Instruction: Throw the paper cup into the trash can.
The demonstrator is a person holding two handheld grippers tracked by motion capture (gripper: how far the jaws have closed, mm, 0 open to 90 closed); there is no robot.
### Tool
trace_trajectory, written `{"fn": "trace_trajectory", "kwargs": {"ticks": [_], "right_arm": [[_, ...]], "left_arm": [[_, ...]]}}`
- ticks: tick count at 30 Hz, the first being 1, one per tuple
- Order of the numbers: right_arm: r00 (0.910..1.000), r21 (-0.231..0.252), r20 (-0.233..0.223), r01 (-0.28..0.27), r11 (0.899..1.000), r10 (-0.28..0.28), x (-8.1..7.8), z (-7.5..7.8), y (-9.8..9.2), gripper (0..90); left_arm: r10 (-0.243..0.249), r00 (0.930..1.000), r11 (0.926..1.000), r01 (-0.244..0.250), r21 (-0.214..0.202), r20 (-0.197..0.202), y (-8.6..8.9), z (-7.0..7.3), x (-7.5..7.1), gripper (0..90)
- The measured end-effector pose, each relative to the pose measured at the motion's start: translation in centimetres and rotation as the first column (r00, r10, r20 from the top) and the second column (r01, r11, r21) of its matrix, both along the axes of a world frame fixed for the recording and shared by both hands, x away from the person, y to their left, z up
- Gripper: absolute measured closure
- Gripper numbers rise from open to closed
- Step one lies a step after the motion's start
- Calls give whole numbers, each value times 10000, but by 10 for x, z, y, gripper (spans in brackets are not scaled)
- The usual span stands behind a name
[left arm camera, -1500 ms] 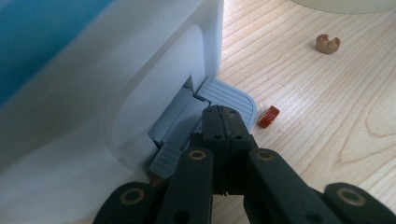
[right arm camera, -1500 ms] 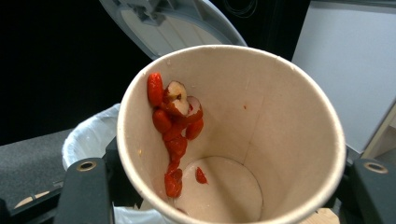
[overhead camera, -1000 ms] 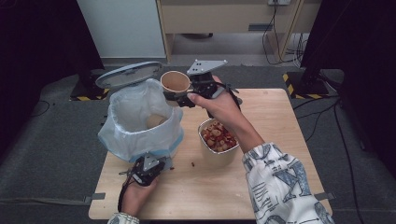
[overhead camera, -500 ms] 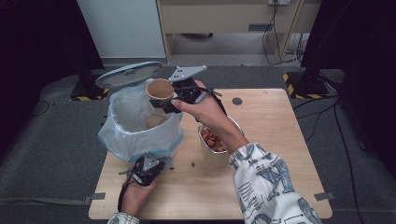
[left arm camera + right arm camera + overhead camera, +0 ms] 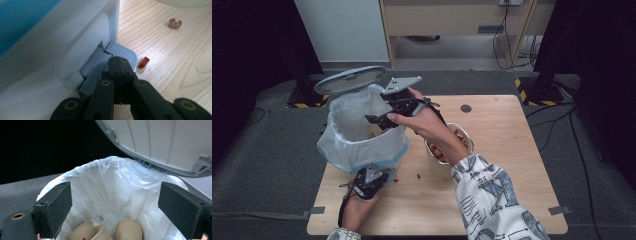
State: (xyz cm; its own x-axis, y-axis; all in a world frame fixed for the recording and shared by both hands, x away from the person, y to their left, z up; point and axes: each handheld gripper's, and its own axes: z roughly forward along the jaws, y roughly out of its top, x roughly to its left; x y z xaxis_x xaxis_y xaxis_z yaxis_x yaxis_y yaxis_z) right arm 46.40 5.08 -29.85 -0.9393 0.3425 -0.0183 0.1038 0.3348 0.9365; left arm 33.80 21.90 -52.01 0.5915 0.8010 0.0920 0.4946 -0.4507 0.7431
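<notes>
A pedal bin (image 5: 357,140) lined with a white bag (image 5: 112,182) stands at the table's left, its grey lid (image 5: 349,80) raised. My left gripper (image 5: 374,176) is shut, its tips (image 5: 119,61) resting on the bin's grey pedal (image 5: 122,50). Over the bin's mouth hangs my right gripper (image 5: 374,120). Its jaws have just been opening and nothing is between the pads (image 5: 55,207). Below them, two brown paper cups (image 5: 128,228) lie inside the bag.
A white bowl (image 5: 462,136) of reddish food pieces stands right of the bin, under the right forearm. Two crumbs (image 5: 143,62) lie on the wooden table (image 5: 492,190) near the pedal. Dark floor surrounds the table.
My right gripper carried a paper cup left from beside the bin to over its mouth, then opened; the cup is no longer in its jaws. My left gripper stayed on the pedal.
</notes>
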Motion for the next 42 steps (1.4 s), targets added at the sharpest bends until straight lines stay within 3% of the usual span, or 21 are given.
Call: {"fn": "trace_trajectory", "kwargs": {"ticks": [23, 42], "right_arm": [[9961, -34, -221, 853, 9963, -854, 5, -5, -45, 93], [9838, 26, -308, 1765, 9843, -1763, 14, -10, -95, 92]], "left_arm": [[-6, 10000, 10000, 6, -4, -1, 0, 0, 0, 893], [-4, 10000, 10000, 4, -15, -8, 0, 0, 0, 893]]}}
